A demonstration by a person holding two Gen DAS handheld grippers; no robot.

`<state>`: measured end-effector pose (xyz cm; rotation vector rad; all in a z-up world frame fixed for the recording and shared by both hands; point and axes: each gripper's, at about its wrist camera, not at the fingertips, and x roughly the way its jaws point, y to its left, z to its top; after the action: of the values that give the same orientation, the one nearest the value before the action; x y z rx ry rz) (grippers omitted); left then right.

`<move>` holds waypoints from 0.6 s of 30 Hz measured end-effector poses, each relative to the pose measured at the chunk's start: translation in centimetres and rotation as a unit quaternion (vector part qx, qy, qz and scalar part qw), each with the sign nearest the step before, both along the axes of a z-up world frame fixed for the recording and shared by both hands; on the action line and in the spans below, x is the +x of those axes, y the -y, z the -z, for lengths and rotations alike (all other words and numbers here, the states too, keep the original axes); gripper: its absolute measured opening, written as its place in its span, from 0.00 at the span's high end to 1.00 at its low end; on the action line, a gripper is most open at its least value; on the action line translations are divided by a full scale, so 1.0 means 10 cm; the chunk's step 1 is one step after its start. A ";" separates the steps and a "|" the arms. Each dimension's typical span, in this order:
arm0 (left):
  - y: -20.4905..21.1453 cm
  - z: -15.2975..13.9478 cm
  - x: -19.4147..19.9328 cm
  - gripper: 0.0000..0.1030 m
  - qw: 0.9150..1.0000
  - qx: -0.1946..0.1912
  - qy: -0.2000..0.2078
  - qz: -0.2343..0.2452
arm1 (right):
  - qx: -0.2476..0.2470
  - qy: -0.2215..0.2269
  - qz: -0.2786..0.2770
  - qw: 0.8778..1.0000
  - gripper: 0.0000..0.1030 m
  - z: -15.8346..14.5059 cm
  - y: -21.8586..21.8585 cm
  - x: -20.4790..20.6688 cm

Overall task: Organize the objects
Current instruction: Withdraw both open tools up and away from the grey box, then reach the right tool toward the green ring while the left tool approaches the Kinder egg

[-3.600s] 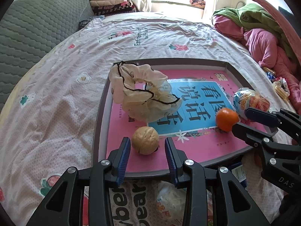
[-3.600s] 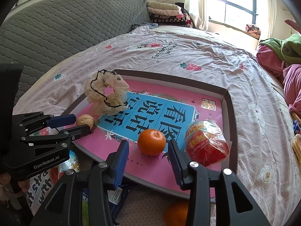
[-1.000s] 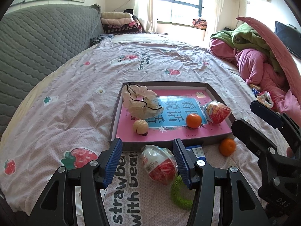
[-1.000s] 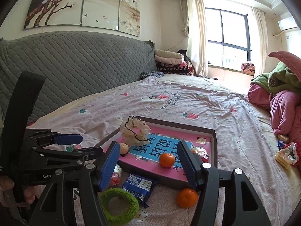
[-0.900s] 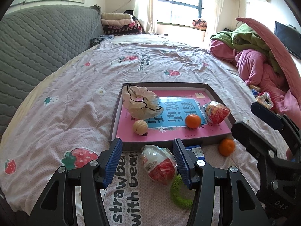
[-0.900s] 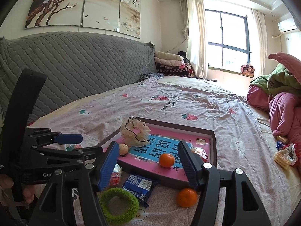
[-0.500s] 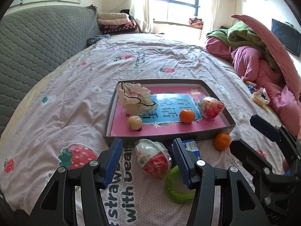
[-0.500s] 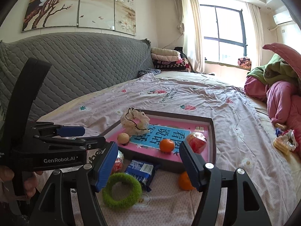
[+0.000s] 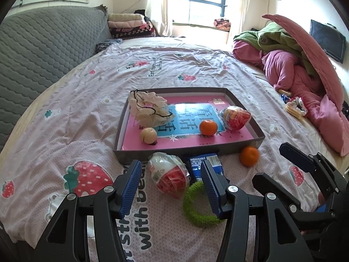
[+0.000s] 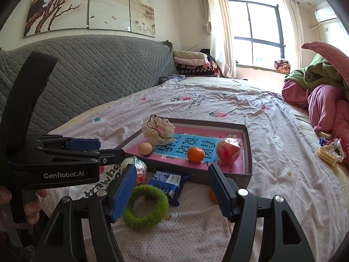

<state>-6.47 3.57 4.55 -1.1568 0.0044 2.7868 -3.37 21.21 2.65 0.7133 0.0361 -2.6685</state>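
Pink strawberry-print bedding covers the bed [image 9: 87, 100] that carries everything I am working over. Nearest me, at the bottom of the left wrist frame, my left gripper [image 9: 170, 185] has its fingers spread wide and holding nothing, with the clear snack pouch of red pieces [image 9: 169, 178] lying on the sheet between the tips. Just right of it a green fuzzy ring [image 9: 196, 207] rests flat, partly behind the right-hand finger. At the bottom of the right wrist frame my right gripper [image 10: 172, 188] is likewise wide and empty, with that ring [image 10: 146, 209] low between its fingers and a blue snack packet [image 10: 169, 182] just beyond, touching the ring's far edge. A loose orange [image 9: 249, 156] sits on the sheet against the near right corner of the grey tray [image 9: 237, 148]. Inside the tray, on its pink and blue printed floor, a walnut [image 9: 148, 135] lies near the front left, a second orange [image 9: 208, 127] at centre right, a red wrapped snack ball [image 9: 235, 118] just beside it, and a cream scrunchie with black trim [image 9: 149, 109] toward the back left. Farther off, at the upper right of the frame, a heap of pink and green quilts [image 9: 294, 65] lies, and a grey quilted headboard [image 9: 39, 43] fills the upper left.
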 end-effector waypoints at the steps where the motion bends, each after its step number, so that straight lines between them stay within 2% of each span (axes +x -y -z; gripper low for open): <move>1: 0.00 0.01 0.00 0.44 1.000 0.000 0.002 0.001 | 0.001 0.003 0.000 1.000 0.35 0.02 0.00 0.00; 18: -0.05 0.30 0.00 0.44 0.999 0.004 0.039 0.011 | 0.019 0.056 0.016 0.998 0.35 0.26 0.04 -0.05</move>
<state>-6.44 4.11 1.52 -1.2536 -0.0007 2.7182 -3.86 20.82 0.04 0.8821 0.0458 -2.6596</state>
